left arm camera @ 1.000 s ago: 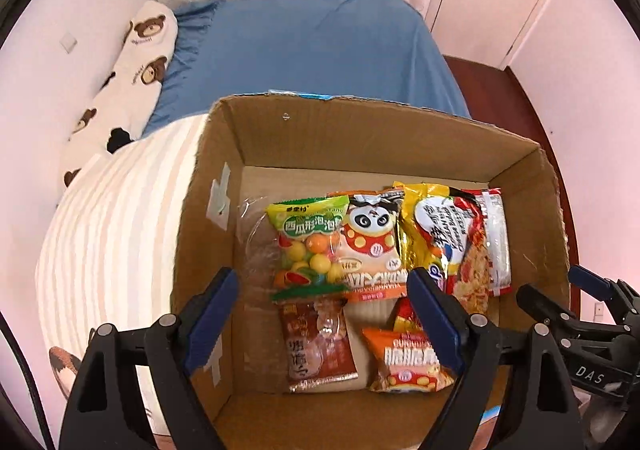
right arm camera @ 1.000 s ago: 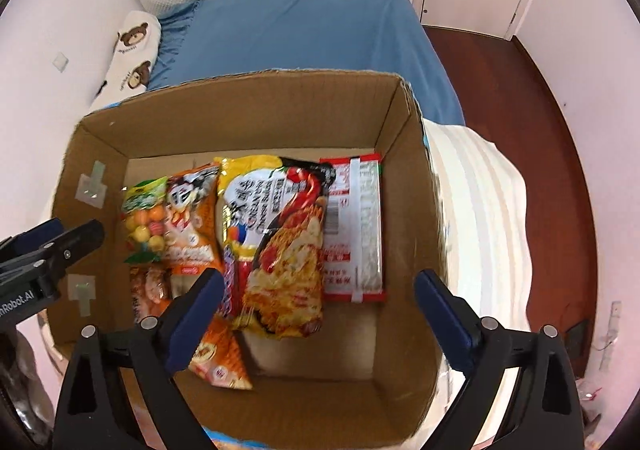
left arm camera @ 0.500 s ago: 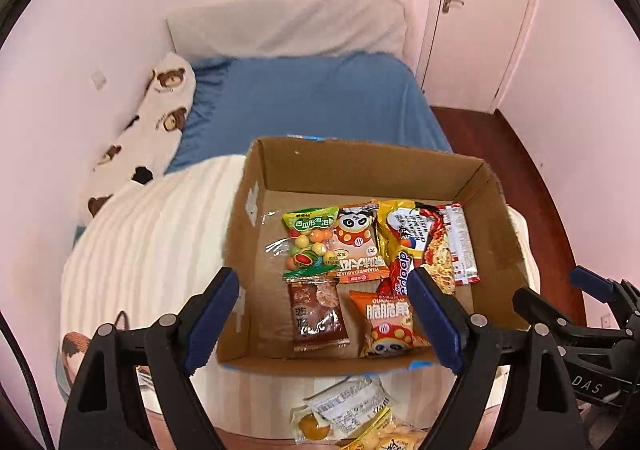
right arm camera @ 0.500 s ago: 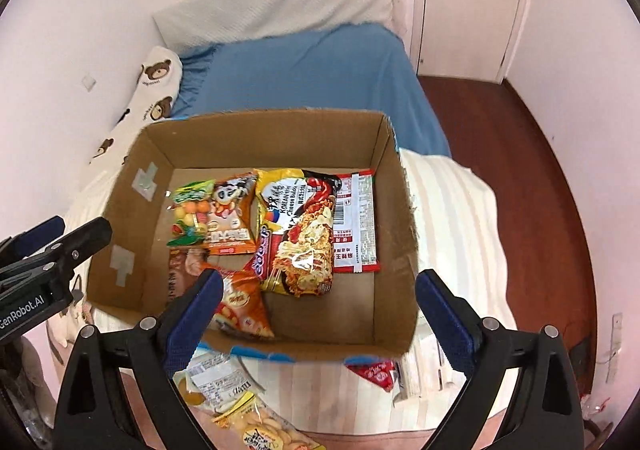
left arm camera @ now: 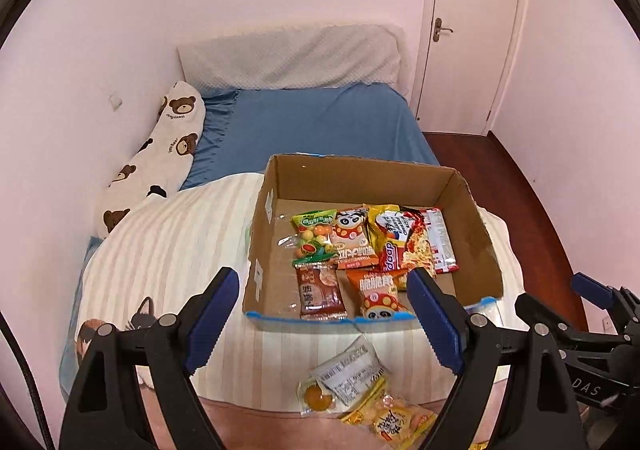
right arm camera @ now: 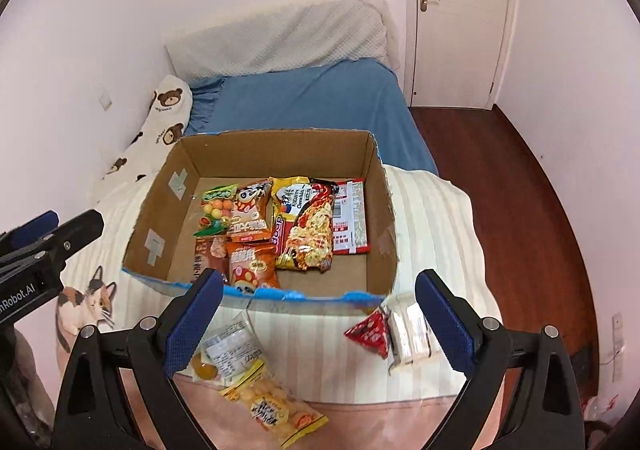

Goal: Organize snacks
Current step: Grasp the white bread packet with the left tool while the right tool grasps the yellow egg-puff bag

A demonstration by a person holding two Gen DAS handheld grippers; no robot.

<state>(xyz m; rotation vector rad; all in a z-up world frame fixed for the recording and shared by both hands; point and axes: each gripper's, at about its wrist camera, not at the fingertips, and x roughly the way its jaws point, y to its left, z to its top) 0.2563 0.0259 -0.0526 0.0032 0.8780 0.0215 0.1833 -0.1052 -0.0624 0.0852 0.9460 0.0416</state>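
Both of your grippers have pulled up and back from the cardboard box (left arm camera: 372,186), so the loose packets on the near edge of the bed have come into view. Your left gripper (left arm camera: 322,314) hangs with its jaws spread and nothing between them; the right gripper (right arm camera: 320,320) is the same, wide and empty. That makes sense: you have backed off to see what is left.

Inside the box the snacks lie flat and side by side, with the green candy bag (left arm camera: 314,236) and panda packet (left arm camera: 352,240) at the back left, the noodle packet (left arm camera: 412,246) to their right, and the brown packet (left arm camera: 320,292) and orange panda packet (left arm camera: 378,294) in front. Laid flat like this they leave floor free on the box's right side.

Still outside, on the striped blanket (right arm camera: 432,218), are a clear packet with a white label (right arm camera: 230,346), a yellow bag of puffs (right arm camera: 272,406) overlapping it, a red triangular packet (right arm camera: 370,332), and just beside that what looks like a clear-wrapped white pack (right arm camera: 410,338), though it is partly behind your jaw. I judge these are next, each nearest one gripper.
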